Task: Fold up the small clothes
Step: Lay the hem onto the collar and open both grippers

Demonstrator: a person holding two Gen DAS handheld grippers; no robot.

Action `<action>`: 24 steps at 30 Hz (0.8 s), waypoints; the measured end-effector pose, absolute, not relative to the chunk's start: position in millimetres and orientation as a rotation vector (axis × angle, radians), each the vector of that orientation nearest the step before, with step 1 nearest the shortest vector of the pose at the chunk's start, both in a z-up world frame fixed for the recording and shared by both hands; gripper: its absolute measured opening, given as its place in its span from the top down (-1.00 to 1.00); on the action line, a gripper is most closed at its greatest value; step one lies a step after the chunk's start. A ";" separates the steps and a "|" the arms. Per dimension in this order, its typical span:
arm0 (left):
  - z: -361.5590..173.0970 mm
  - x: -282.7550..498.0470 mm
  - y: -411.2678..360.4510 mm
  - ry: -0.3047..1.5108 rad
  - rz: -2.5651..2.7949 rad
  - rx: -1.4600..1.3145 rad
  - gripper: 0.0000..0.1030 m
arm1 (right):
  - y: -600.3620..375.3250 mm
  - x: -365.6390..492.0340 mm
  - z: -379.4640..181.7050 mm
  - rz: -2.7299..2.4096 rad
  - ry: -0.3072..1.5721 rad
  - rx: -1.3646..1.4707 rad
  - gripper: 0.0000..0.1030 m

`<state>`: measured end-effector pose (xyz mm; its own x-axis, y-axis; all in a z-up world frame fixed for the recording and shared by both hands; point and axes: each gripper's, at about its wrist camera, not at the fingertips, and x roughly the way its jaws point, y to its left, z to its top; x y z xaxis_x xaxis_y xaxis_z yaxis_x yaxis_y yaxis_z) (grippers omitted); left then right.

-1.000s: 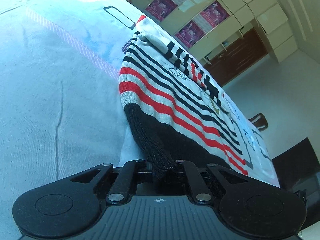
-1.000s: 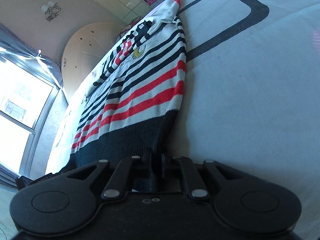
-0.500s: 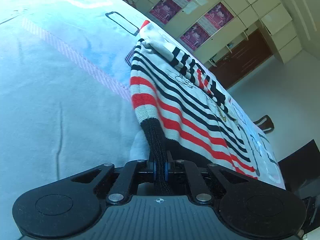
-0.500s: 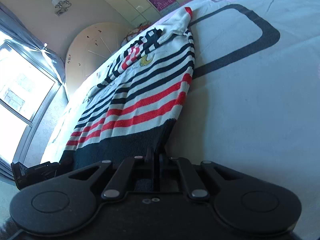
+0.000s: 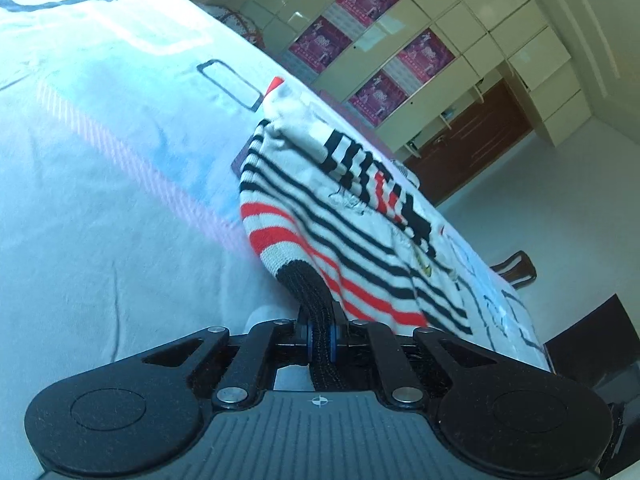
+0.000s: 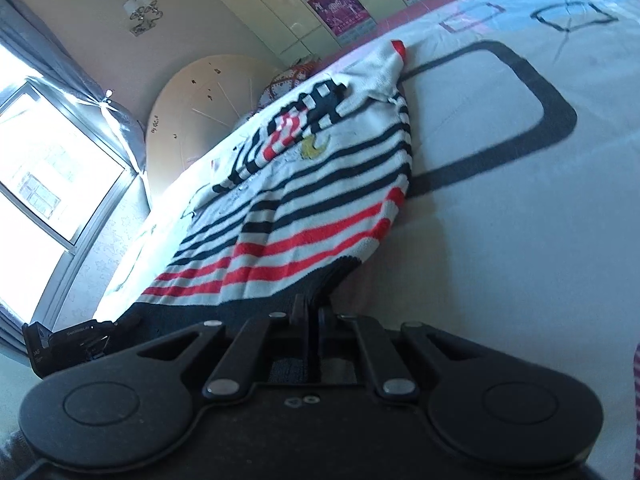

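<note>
Nearest the left wrist camera, the left gripper (image 5: 321,340) has its fingers (image 5: 310,338) pressed together on the black ribbed hem of the striped sweater (image 5: 360,216); the hem runs up between the blue-edged pads as a narrow, bunched band. A second ago that hem lay lower and slacker, spread wider across the jaws; now it is drawn taut and the corner stands clear of the bedsheet (image 5: 100,200), with the red and black stripes sloping away from the pinch.

In the right wrist view, the right gripper (image 6: 313,312) likewise pinches the other corner of the black hem, fingers (image 6: 301,312) closed tight on the knit. Compared with a second ago the jaws have narrowed to a firm grip, and the hem hangs higher, so that the lower body of the sweater (image 6: 304,208) now drapes as a ramp from the pads down to the sheet. More of the bed's far end shows above it than before.

Beyond the lifted hem, the upper part of the sweater lies on the sheet, chest pattern and white collar with a red tip farthest from both cameras. The dark rounded-rectangle print (image 6: 520,120) on the sheet lies just beside the sweater's right edge.

Farther off stand a wall of pale cabinets with magenta posters (image 5: 368,0), a dark chair (image 5: 516,270), and in the right view a bright window (image 6: 48,184) with a round white board (image 6: 200,100) leaning against the wall. No container with visible contents can be made out.
</note>
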<state>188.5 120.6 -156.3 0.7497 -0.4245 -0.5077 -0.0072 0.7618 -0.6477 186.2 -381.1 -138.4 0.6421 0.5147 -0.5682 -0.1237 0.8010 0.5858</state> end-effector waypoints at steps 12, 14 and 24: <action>-87.7 298.5 127.1 0.538 -0.301 -0.731 0.87 | -382.3 289.9 -65.6 0.371 0.622 0.469 0.90; -84.3 322.2 128.0 0.538 -0.303 -0.735 0.87 | -383.2 313.5 -57.9 0.361 0.610 0.469 0.90; -99.5 452.5 137.9 0.601 -0.311 -0.746 0.87 | -379.9 443.1 -64.1 0.326 0.631 0.493 0.90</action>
